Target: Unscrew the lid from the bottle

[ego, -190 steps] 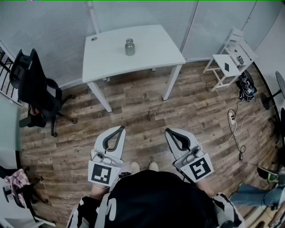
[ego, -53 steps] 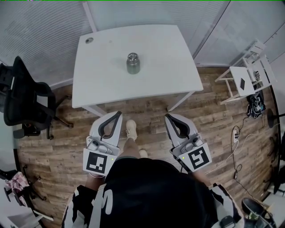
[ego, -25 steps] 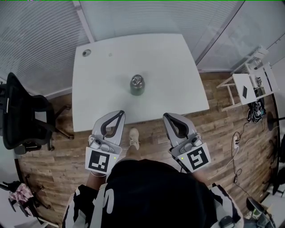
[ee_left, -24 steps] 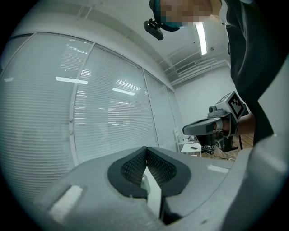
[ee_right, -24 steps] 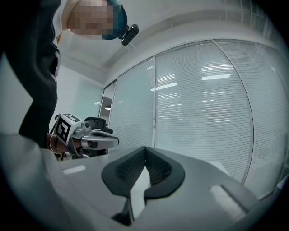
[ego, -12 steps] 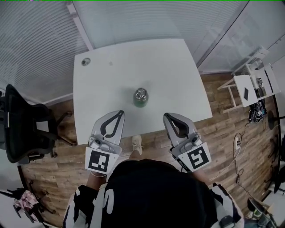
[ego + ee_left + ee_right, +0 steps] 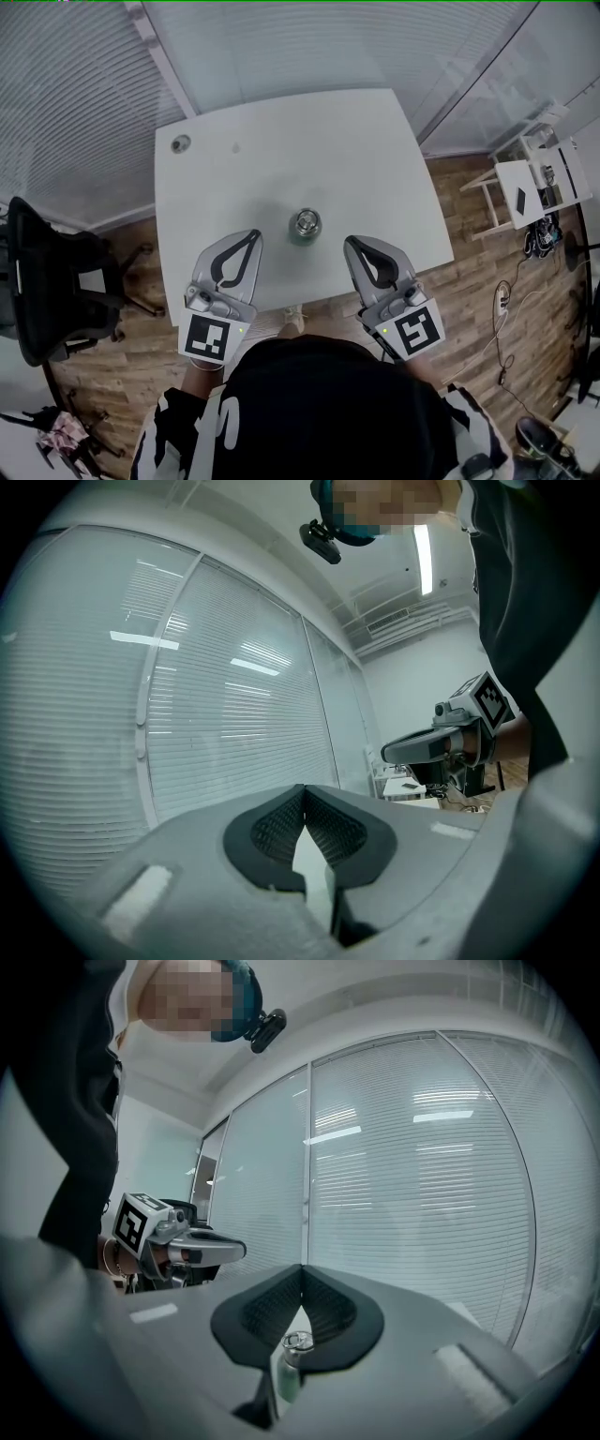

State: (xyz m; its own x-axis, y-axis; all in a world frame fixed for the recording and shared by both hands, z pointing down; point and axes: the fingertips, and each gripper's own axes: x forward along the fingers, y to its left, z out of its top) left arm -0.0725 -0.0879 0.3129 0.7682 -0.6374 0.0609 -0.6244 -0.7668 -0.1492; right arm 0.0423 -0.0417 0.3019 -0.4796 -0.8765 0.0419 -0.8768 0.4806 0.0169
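A small metal bottle [image 7: 305,225] with a silver lid stands upright on the white table [image 7: 366,159], near its front edge. In the head view my left gripper [image 7: 251,236] is shut and hangs over the table's front edge, to the bottle's left. My right gripper [image 7: 351,245] is shut too, just right of the bottle. Neither touches it. In the right gripper view the bottle [image 7: 291,1361] shows through the gap below the closed jaws, with its lid on. The left gripper view looks along its shut jaws [image 7: 304,794] at the blinds; the bottle is hidden there.
Window blinds [image 7: 84,84] run behind the table. A black office chair [image 7: 47,281] stands at the left on the wooden floor. A small white side table [image 7: 534,178] with cables near it sits at the right. A round grommet [image 7: 180,143] marks the table's far left corner.
The person has walked up to the table with both grippers held level. The bottle has come closer in the head view and now lies between the two shut grippers.
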